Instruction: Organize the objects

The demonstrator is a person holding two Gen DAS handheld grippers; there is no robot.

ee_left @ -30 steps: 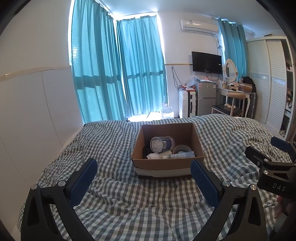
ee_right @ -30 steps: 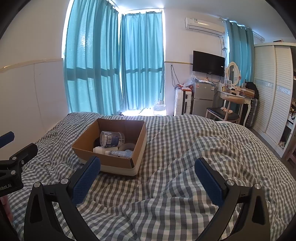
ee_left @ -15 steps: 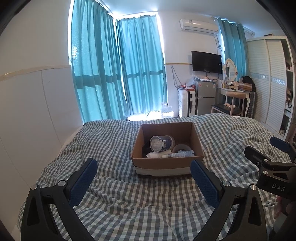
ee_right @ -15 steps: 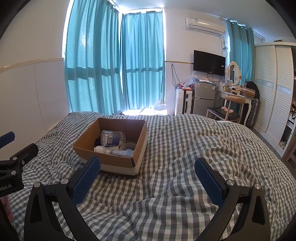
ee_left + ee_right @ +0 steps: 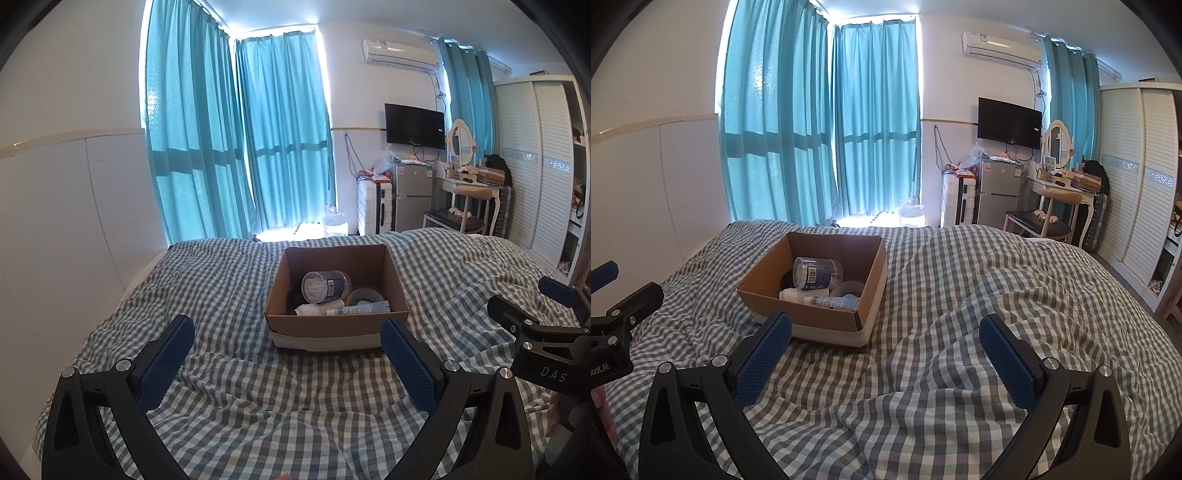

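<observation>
Two open grippers hover low over a checked duvet, and almost nothing separates this moment from the second before it: the framing has barely shifted in either wrist view, and the box and its contents lie as they did. The left gripper holds its blue, dimpled pads wide apart and empty, with the cardboard box squarely ahead of it. The right gripper is equally spread and empty, pointed at bare bedding with the box off to its left. That stillness suggests a pause, either before a first reach or after the last item has gone in; no loose object shows on the bed, so the sorting looks close to complete.

Soft, rumpled grey-and-white gingham cloth rises in folds around the box, whose corrugated brown walls stand open-topped above a pale band along the base. Inside, a clear cylindrical jar with a barcode label lies on its side over a white bottle, a slim tube and a roll of clear tape, beside something dark that cannot be identified.

Beyond the bed, teal curtains hang in long pleats before a bright window, near a small fridge and a wall-mounted television.
</observation>
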